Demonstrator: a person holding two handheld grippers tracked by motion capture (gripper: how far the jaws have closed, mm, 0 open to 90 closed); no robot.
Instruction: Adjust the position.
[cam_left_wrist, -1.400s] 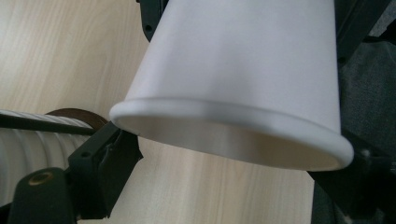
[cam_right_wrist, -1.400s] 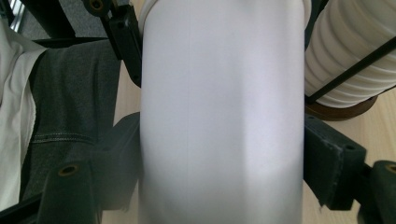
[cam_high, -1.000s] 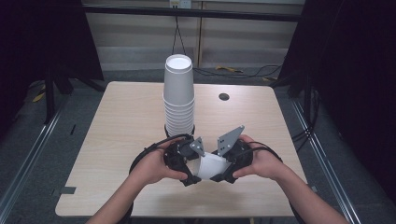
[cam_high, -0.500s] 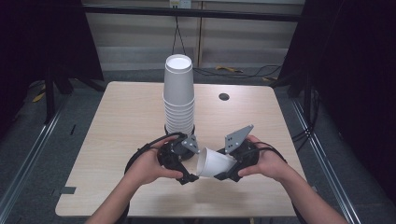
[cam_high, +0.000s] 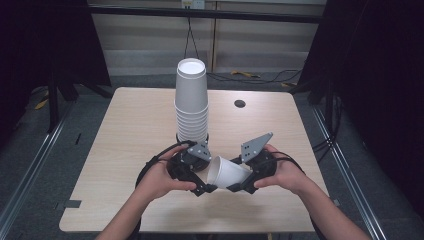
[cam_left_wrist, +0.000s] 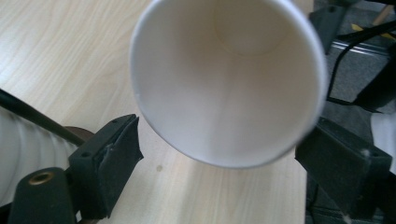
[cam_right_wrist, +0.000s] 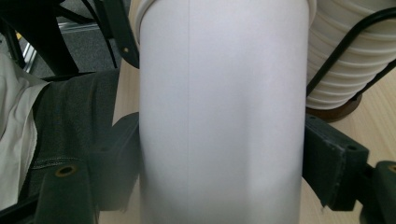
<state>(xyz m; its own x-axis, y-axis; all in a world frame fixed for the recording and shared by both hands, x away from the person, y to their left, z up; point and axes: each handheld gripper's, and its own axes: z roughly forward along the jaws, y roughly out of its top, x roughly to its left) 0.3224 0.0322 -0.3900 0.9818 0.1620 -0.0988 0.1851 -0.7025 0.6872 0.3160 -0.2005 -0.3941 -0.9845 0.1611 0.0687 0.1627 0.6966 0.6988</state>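
Note:
A single white paper cup (cam_high: 227, 174) lies tilted between my two grippers, above the table's front middle. My right gripper (cam_high: 241, 183) is shut on the cup's body; in the right gripper view both jaws press the cup (cam_right_wrist: 219, 112) at its sides, around the right gripper (cam_right_wrist: 224, 151). The cup's mouth (cam_left_wrist: 229, 79) faces my left gripper (cam_left_wrist: 222, 137), whose jaws stand wide on either side of the rim. In the high view the left gripper (cam_high: 202, 187) sits just left of the cup. A tall stack of white cups (cam_high: 191, 100) stands upside down behind them.
The cup stack (cam_right_wrist: 345, 56) rests on a brown round base (cam_right_wrist: 337, 112), close to the grippers. A small black hole (cam_high: 239, 103) marks the wooden table (cam_high: 125, 130) at the back right. Cables trail from both grippers. Dark floor and rails surround the table.
The cup has tipped over from near upright to lying tilted, mouth towards the left gripper. Both hands shifted slightly towards the table's front edge and the right gripper turned.

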